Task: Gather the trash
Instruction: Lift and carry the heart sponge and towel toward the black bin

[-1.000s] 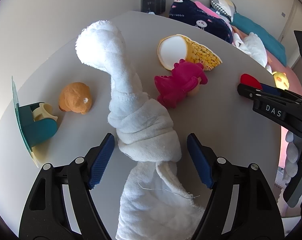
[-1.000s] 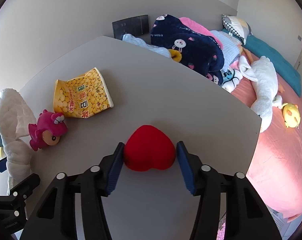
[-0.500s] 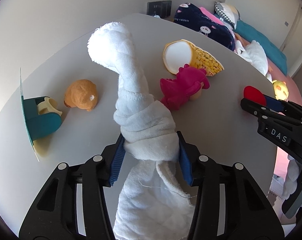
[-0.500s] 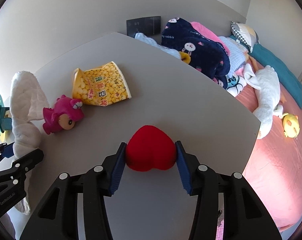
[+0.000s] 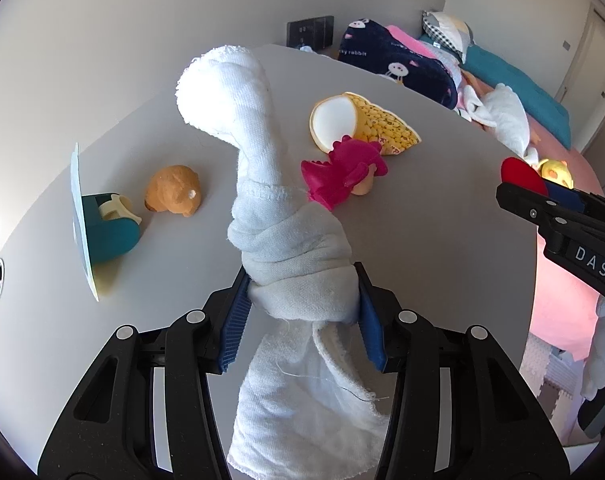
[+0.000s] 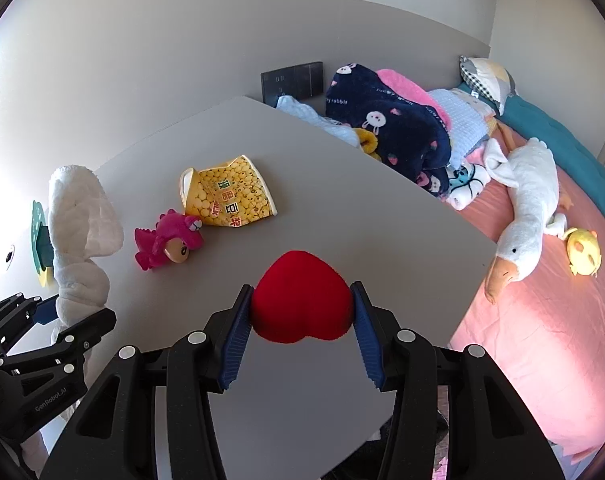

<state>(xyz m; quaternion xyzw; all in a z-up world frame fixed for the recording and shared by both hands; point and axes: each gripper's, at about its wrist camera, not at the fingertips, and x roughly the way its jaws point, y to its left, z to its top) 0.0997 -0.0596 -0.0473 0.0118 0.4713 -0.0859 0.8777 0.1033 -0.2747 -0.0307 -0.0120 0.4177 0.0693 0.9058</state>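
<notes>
My left gripper (image 5: pixel 302 312) is shut on the knot of a white knotted towel (image 5: pixel 298 264), which is lifted off the grey table (image 5: pixel 442 240); its upper end curls toward the wall and its tail hangs below the jaws. My right gripper (image 6: pixel 300 312) is shut on a red heart-shaped box (image 6: pixel 300 300), held above the table near its bed-side edge. From the right wrist view the towel (image 6: pixel 78 236) and left gripper (image 6: pixel 68 320) show at far left. A crushed yellow paper cup (image 5: pixel 358 124) (image 6: pixel 226 196) lies on the table behind a pink dinosaur toy (image 5: pixel 342 176) (image 6: pixel 166 242).
An orange crumpled lump (image 5: pixel 174 196) and a teal tape dispenser (image 5: pixel 106 232) sit at the table's left. Beyond the table's right edge is a bed with pink sheet (image 6: pixel 542 340), a white goose plush (image 6: pixel 526 216), a yellow toy (image 6: pixel 582 252) and piled blankets (image 6: pixel 390 128).
My left gripper's jaws closed on the towel's knot and raised it. The right gripper, still holding the red heart, lifted and drew back from the table.
</notes>
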